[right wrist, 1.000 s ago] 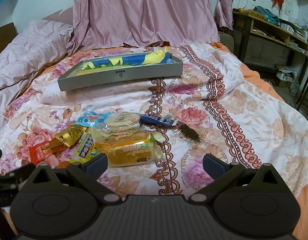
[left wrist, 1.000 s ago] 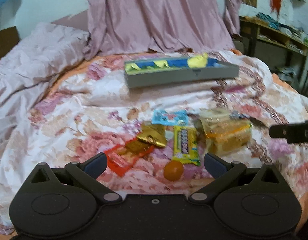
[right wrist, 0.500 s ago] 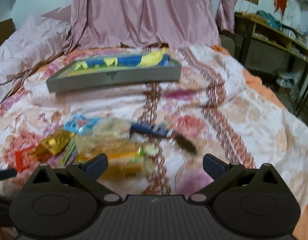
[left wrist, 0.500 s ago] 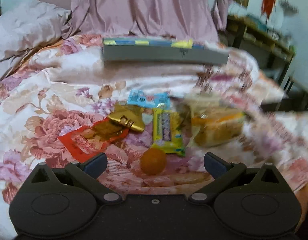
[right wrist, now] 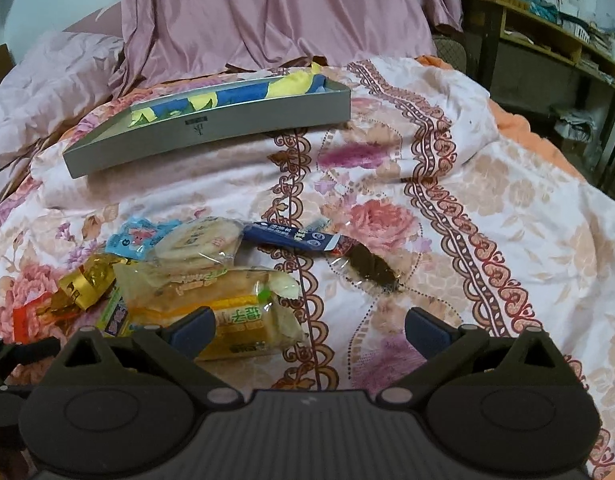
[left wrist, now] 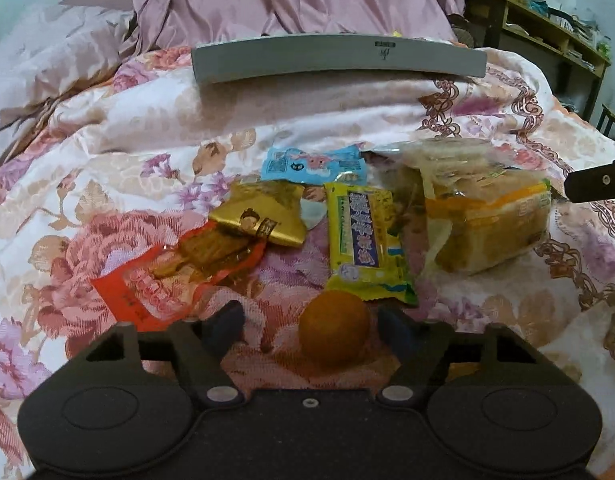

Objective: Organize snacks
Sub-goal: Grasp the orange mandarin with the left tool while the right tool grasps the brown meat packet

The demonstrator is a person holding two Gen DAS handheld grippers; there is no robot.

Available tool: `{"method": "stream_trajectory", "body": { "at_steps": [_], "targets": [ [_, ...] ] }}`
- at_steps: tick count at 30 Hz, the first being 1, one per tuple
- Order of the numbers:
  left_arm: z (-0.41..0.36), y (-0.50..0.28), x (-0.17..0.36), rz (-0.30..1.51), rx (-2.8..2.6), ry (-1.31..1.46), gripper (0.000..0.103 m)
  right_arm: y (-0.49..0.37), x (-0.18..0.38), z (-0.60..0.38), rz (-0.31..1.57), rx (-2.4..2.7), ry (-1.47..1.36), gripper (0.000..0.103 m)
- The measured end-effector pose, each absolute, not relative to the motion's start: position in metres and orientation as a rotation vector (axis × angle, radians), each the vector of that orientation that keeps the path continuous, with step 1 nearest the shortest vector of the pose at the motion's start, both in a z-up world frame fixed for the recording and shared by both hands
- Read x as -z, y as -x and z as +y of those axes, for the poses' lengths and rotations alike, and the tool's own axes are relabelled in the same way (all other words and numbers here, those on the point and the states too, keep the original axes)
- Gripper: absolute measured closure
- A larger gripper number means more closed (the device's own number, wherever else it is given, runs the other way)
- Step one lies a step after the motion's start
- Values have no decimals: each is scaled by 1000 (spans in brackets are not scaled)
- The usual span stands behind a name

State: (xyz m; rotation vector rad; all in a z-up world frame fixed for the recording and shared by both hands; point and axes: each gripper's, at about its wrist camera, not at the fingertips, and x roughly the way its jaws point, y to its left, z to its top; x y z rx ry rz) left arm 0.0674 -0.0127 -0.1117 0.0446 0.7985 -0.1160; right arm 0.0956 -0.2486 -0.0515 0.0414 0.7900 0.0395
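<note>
Orange ball (left wrist: 333,327) lies between the open left tool's (left wrist: 312,322) fingers.

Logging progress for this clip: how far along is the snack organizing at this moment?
Barely started. Done: nothing visibly; the grey tray shows only blue and yellow lining. In hand: the left gripper, jaws open, brackets the round orange snack without closing. The right gripper is open and empty. Left: the bread pack, yellow bar, gold packet, red packet, blue packet and dark blue stick lie on the bedspread.
</note>
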Motion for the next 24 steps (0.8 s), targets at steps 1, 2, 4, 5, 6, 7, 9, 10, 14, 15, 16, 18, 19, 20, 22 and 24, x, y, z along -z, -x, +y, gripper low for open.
{"method": "stream_trajectory", "body": {
  "at_steps": [1,2,4,5,6,7,9,10,14,15,16,18,19,20,22,24],
  "targets": [
    [-14,-68,111,795,119,-52,37,-97,52,-248,793,-42,-42,0],
    [-14,-67,111,789,125,-56,44,-97,52,-248,794,-44,-43,0],
    [-16,-66,110,785,141,-56,54,-99,53,-247,794,-45,-41,0],
    [-16,-66,110,784,152,-56,59,-99,53,-247,795,-46,-41,0],
    [-17,-66,110,787,160,-55,62,-100,53,-246,795,-47,-43,0],
    [-17,-66,110,786,166,-54,64,-100,53,-247,796,-47,-44,0],
    [-18,-65,110,787,171,-57,66,-100,54,-247,799,-46,-47,0],
    [-18,-65,110,786,174,-57,66,-101,54,-247,801,-45,-49,0],
    [-15,-63,106,779,181,-32,67,-101,55,-248,803,-52,-54,0],
    [-14,-62,105,774,182,-26,68,-100,55,-247,804,-53,-53,0],
    [-14,-62,103,768,181,-26,68,-100,56,-246,803,-58,-50,0],
    [-13,-60,99,754,180,-26,68,-98,55,-244,797,-74,-48,0],
    [-12,-59,97,750,180,-26,68,-97,53,-243,792,-87,-54,0],
    [-12,-57,95,744,183,-26,68,-97,52,-242,789,-101,-58,0],
    [-12,-55,89,729,190,-33,68,-96,46,-239,774,-132,-50,1],
    [-12,-54,83,711,196,-47,68,-95,37,-236,740,-144,-17,1]
  ]
}}
